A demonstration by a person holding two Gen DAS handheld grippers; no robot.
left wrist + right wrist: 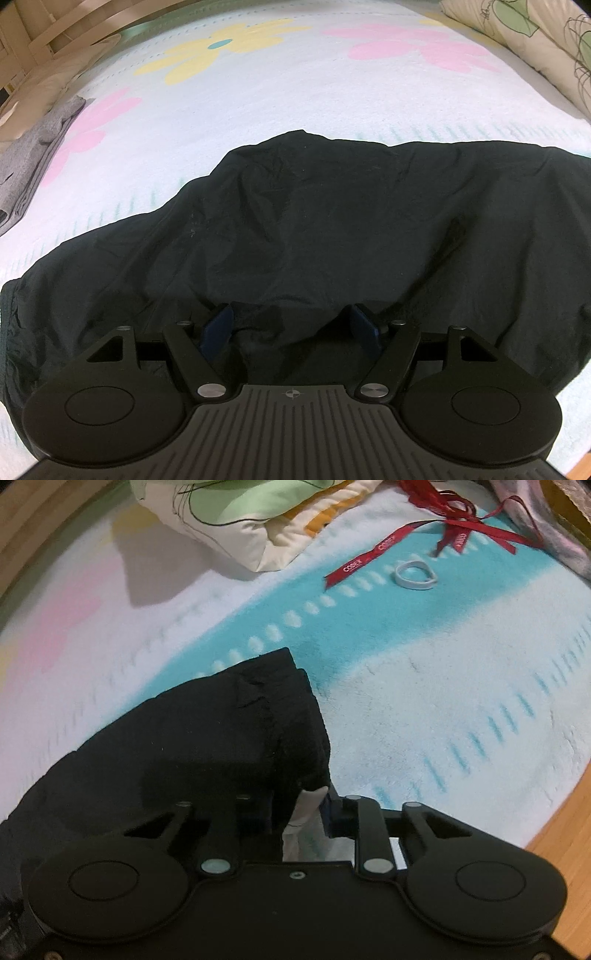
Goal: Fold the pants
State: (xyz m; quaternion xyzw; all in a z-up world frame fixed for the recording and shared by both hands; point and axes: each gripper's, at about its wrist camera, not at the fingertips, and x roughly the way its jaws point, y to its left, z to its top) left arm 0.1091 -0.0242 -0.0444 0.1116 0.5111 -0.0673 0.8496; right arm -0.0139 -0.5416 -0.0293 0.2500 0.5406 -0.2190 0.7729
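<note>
Black linkage of the left gripper (291,326) fills the near edge, its blue pads (218,325) spread wide, with dark cloth of the pants (314,221) bunched loosely between them, not pinched. These pants lie spread across a flowered blanket (258,96). From the right wrist, the right gripper (295,812) sits at the pants' folded end (207,738); cloth hides its left finger, so its opening cannot be told. A red ribbon (369,555) reads "CODEX", beside a white ring (413,576).

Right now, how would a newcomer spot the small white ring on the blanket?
Find the turquoise band across the blanket in the right wrist view. Near its far end, just beside the red ribbons, lies the white ring: a small, pale, empty loop.
</note>
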